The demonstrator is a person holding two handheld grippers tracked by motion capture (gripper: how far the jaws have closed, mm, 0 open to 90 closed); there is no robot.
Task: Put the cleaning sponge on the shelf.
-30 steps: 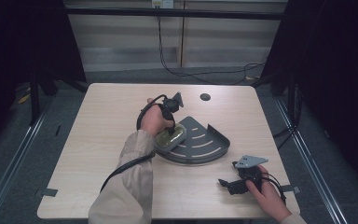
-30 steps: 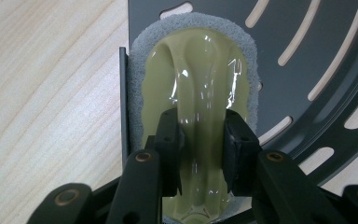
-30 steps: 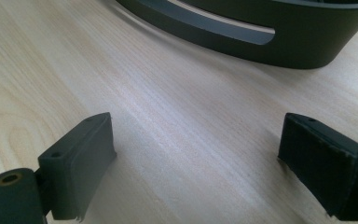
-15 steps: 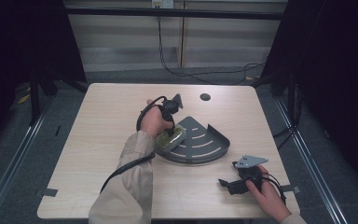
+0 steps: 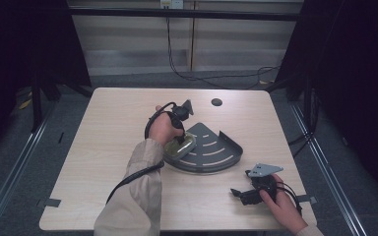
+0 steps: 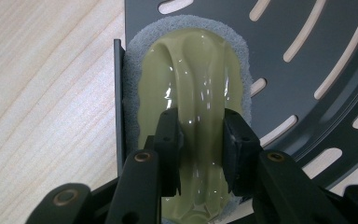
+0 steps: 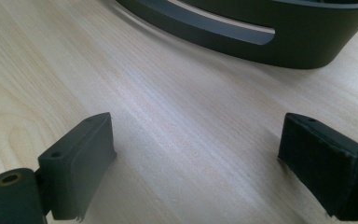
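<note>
Tray (image 5: 226, 147) at centre of table (image 5: 103, 147); sponge (image 5: 179, 147) in tray (against its left wall). Left gripper (image 6: 200, 140) astride sponge; right gripper (image 5: 241, 194) front right, near tray.

In the left gripper view, the olive scrubber (image 6: 193, 93) runs off the bottom edge behind the left gripper (image 6: 200, 149). The slotted tray (image 6: 317, 70) is cropped at top and right. In the high view, the small dark spot (image 5: 216, 102) is too small to identify.
</note>
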